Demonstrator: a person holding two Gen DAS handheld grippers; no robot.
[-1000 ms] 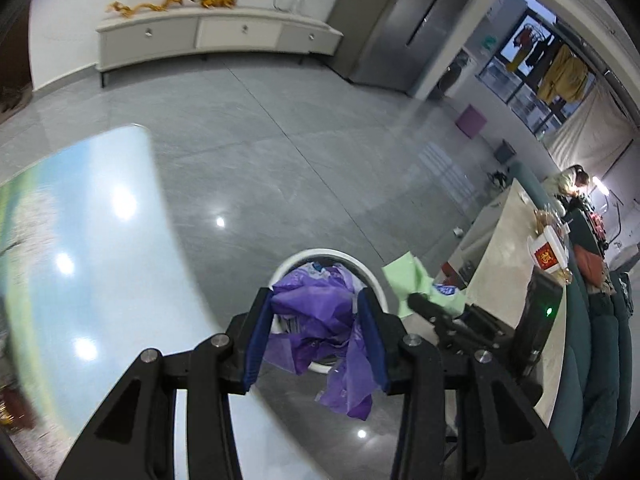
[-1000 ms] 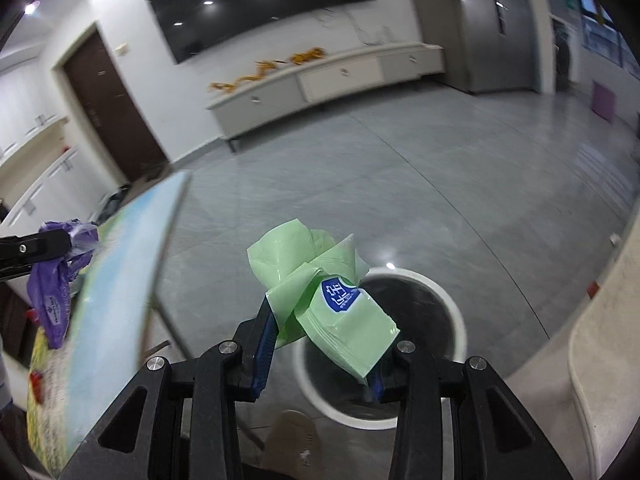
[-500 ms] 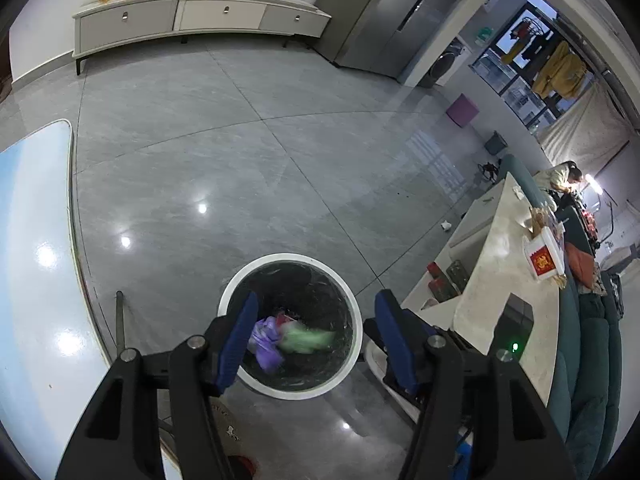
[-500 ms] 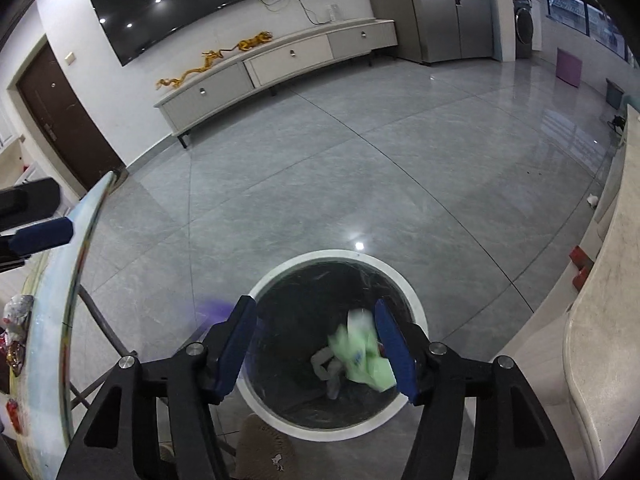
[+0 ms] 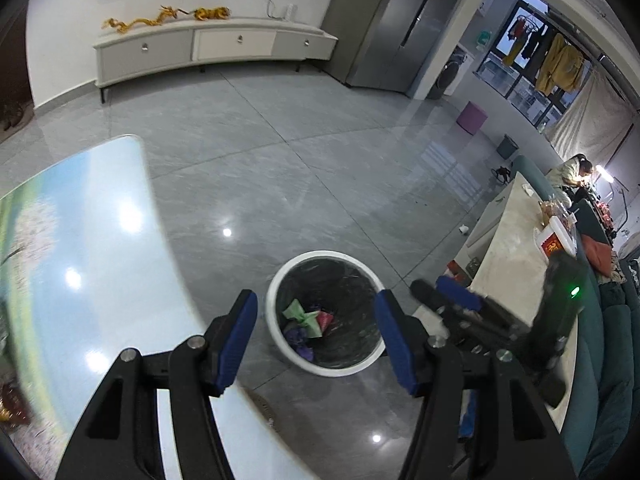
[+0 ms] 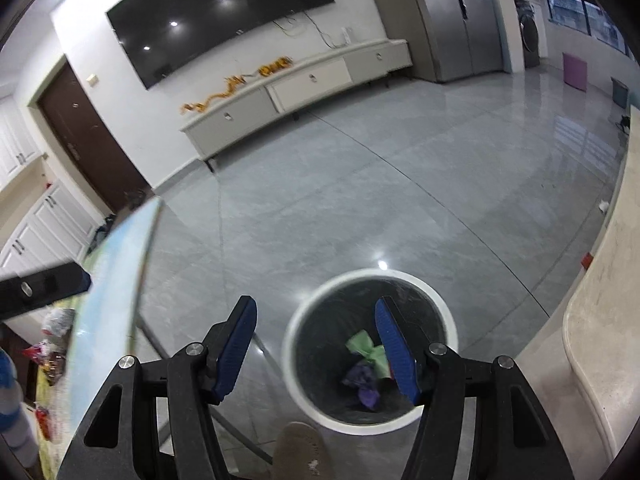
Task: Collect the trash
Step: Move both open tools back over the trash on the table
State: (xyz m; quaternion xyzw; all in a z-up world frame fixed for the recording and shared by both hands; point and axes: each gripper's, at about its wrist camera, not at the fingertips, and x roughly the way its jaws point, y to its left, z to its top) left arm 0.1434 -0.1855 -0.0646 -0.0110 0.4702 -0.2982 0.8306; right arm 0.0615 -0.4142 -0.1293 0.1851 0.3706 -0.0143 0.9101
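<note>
floor (image 5: 304, 184): glossy grey stone-look tile, mirrors lamps | worktop (image 5: 80, 264): glossy printed top | bin (image 5: 276, 332): smooth white plastic rim, crinkled black film liner | trash (image 5: 306, 320): thin crumpled plastic film | gripper pads (image 6: 236, 346): ribbed matt blue, at 9 o'clock

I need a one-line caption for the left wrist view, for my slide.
Open left gripper above the white trash bin, which holds a green wrapper and a purple bag.

Both the left claw (image 5: 314, 330) and right claw (image 6: 316, 338) have let go, and the purple bag (image 5: 298, 338) and green wrapper (image 5: 306, 316) now lie in the bin (image 5: 280, 280).
</note>
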